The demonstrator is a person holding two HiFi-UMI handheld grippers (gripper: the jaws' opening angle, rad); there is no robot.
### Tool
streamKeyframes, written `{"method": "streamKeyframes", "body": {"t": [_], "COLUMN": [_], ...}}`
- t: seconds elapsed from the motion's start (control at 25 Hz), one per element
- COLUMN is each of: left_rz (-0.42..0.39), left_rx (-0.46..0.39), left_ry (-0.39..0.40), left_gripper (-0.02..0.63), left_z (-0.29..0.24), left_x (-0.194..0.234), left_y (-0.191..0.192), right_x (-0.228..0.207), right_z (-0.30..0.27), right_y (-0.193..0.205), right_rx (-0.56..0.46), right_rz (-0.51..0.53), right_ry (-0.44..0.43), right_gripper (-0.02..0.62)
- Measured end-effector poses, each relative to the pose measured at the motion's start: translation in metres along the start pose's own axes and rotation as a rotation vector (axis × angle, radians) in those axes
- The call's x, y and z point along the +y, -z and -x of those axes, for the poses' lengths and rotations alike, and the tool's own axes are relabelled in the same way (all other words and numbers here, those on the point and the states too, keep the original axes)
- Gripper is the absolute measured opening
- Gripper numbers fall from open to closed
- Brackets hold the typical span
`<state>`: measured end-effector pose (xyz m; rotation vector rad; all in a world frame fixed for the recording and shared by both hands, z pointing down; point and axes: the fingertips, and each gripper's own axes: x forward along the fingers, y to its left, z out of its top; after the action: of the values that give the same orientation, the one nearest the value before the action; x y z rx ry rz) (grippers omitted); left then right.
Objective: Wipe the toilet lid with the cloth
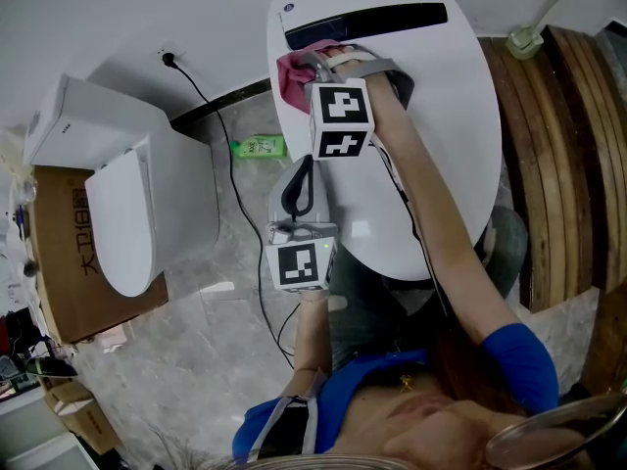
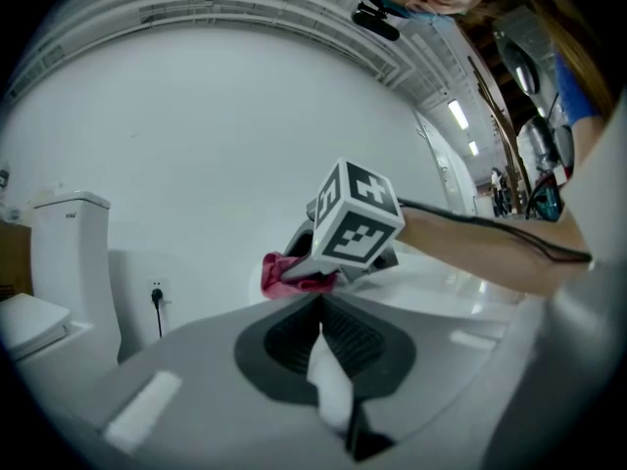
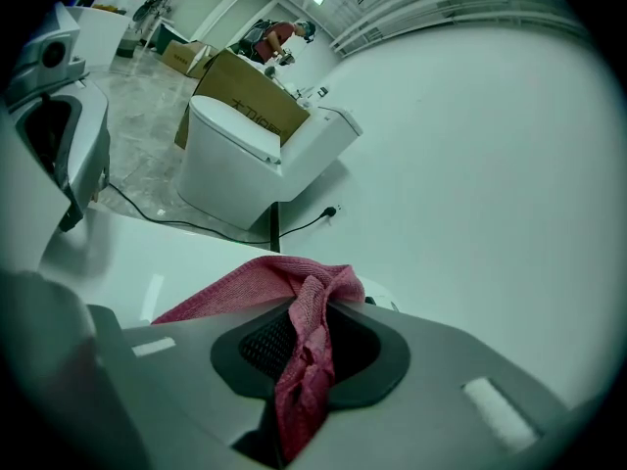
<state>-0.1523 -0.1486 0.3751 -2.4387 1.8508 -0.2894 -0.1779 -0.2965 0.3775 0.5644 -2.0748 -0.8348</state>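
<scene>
The white oval toilet lid (image 1: 431,116) fills the upper middle of the head view. My right gripper (image 1: 315,59) is shut on a pink cloth (image 1: 292,76), which is pressed on the lid's far left part beside a black strip (image 1: 367,20). In the right gripper view the cloth (image 3: 294,292) bunches between the jaws of the right gripper (image 3: 312,306) and spreads onto the lid (image 3: 127,253). My left gripper (image 1: 308,163) hangs at the lid's left edge, shut and holding nothing. The left gripper (image 2: 320,306) looks toward the cloth (image 2: 279,274).
A second white toilet (image 1: 147,213) stands to the left, against a cardboard box (image 1: 59,262). A black power cord (image 1: 230,164) runs from a wall outlet (image 1: 168,59) across the tiled floor. A green item (image 1: 257,147) lies by the wall. Wooden boards (image 1: 558,164) stand at the right.
</scene>
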Motion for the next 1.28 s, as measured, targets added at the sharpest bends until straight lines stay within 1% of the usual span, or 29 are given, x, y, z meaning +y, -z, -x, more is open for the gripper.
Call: {"method": "streamKeyframes", "body": {"t": [0.2, 0.4, 0.48, 0.6, 0.68, 0.92, 1.08, 1.28], "left_rz": [0.006, -0.019, -0.025, -0.004, 0.005, -0.014, 0.001, 0.001], "left_rx": [0.007, 0.004, -0.006, -0.009, -0.011, -0.004, -0.006, -0.005], "left_ry": [0.015, 0.039, 0.033, 0.022, 0.025, 0.042, 0.050, 0.059], "left_gripper": [0.003, 0.003, 0.003, 0.003, 0.003, 0.003, 0.003, 0.003], "left_z": [-0.001, -0.001, -0.002, 0.001, 0.004, 0.008, 0.009, 0.011], "left_x": [-0.005, -0.010, -0.009, -0.009, -0.011, -0.019, -0.021, -0.024], "left_y": [-0.008, -0.016, -0.017, -0.017, -0.019, -0.015, -0.013, -0.013], "right_x": [-0.004, -0.005, -0.007, -0.006, -0.007, -0.017, -0.024, -0.027], "right_z": [0.003, 0.008, 0.010, 0.013, 0.016, 0.028, 0.038, 0.045], "right_y": [0.009, 0.021, 0.023, 0.025, 0.031, 0.060, 0.081, 0.095], "right_rx": [0.008, 0.012, 0.000, -0.011, -0.013, 0.012, 0.033, 0.044], "right_rz": [-0.024, -0.002, 0.004, -0.001, -0.010, -0.070, -0.099, -0.126], "right_ry": [0.003, 0.025, 0.034, 0.032, 0.033, 0.053, 0.073, 0.082], "right_gripper": [0.071, 0.069, 0.067, 0.067, 0.066, 0.066, 0.066, 0.066]}}
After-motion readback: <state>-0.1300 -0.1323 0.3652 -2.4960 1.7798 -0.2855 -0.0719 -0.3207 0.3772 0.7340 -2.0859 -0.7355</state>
